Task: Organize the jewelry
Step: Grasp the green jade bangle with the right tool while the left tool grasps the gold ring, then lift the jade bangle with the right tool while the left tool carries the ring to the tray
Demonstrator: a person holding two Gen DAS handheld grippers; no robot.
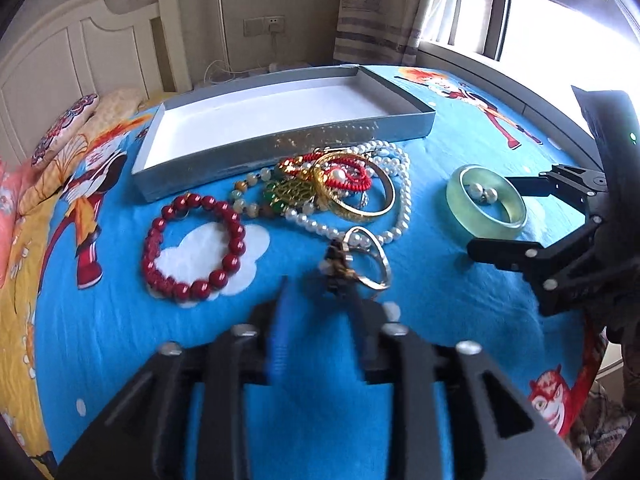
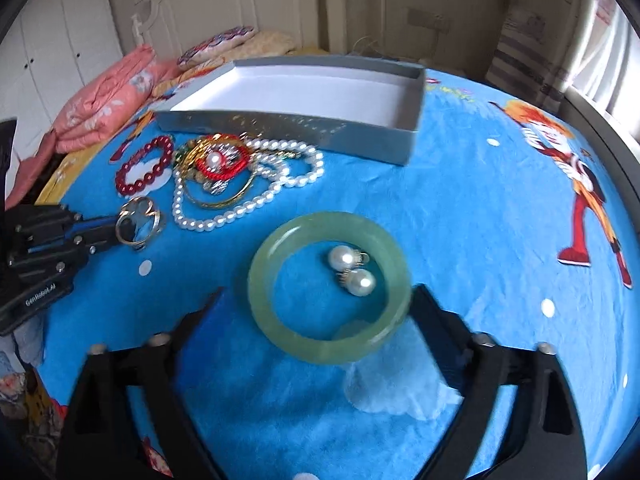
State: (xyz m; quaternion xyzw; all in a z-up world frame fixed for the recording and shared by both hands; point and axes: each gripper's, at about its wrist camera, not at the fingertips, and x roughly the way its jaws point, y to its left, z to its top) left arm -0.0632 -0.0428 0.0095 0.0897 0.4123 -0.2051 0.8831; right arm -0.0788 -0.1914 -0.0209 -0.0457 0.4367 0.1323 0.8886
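A pale green jade bangle lies flat on the blue sheet with two pearl earrings inside it. My right gripper is open wide, one finger on each side of the bangle, and its left finger is clear of the rim. My left gripper is open. Its right fingertip is at the rim of a thin silver bangle with a dark charm. Further back are a red bead bracelet, a pearl necklace and a gold bangle in a tangled pile. Behind the pile is an empty grey box.
Everything lies on a bed with a blue cartoon sheet. Pillows and a white headboard are at the far left, and a pink quilt lies beside them. The bed's edge and a window are on the right.
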